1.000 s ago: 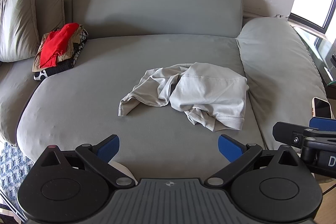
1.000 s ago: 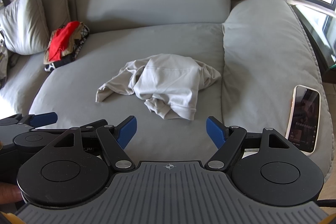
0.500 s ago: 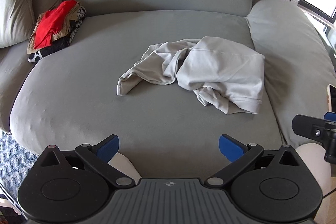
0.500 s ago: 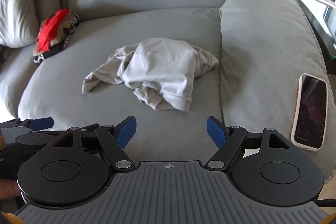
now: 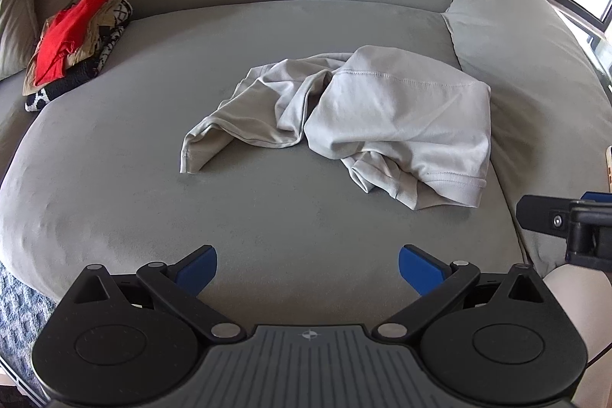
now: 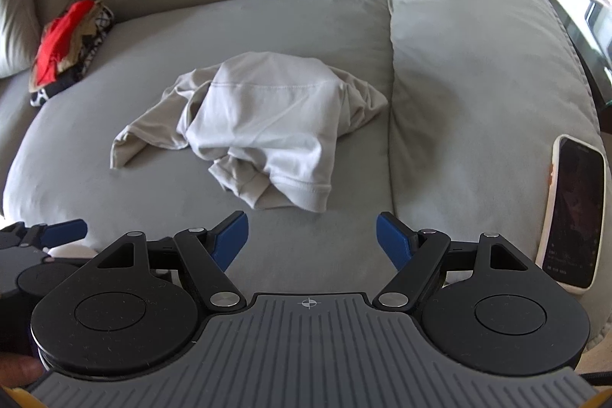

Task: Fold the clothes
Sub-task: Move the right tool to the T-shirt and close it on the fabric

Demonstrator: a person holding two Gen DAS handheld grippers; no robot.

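A crumpled light grey T-shirt [image 5: 359,117] [image 6: 264,125] lies in a heap on the middle of the grey sofa seat [image 5: 134,186] [image 6: 114,209], one sleeve trailing to the left. My left gripper [image 5: 308,268] hovers open over the seat's front edge, short of the shirt, nothing between its blue fingertips. My right gripper [image 6: 311,241] is also open and empty, just in front of the shirt's hemmed near edge. In the left wrist view the right gripper's body shows at the right edge.
A stack of folded clothes [image 5: 72,44] [image 6: 67,46] with a red piece on top sits at the back left beside cushions [image 5: 15,14]. A phone [image 6: 572,213] lies on the right armrest cushion [image 6: 478,71]. Backrest behind, window at far right.
Both grippers have moved forward and tilted down toward the sofa; the shirt looms larger and nearer in both views. Fingers stayed open. The shirt has not moved.
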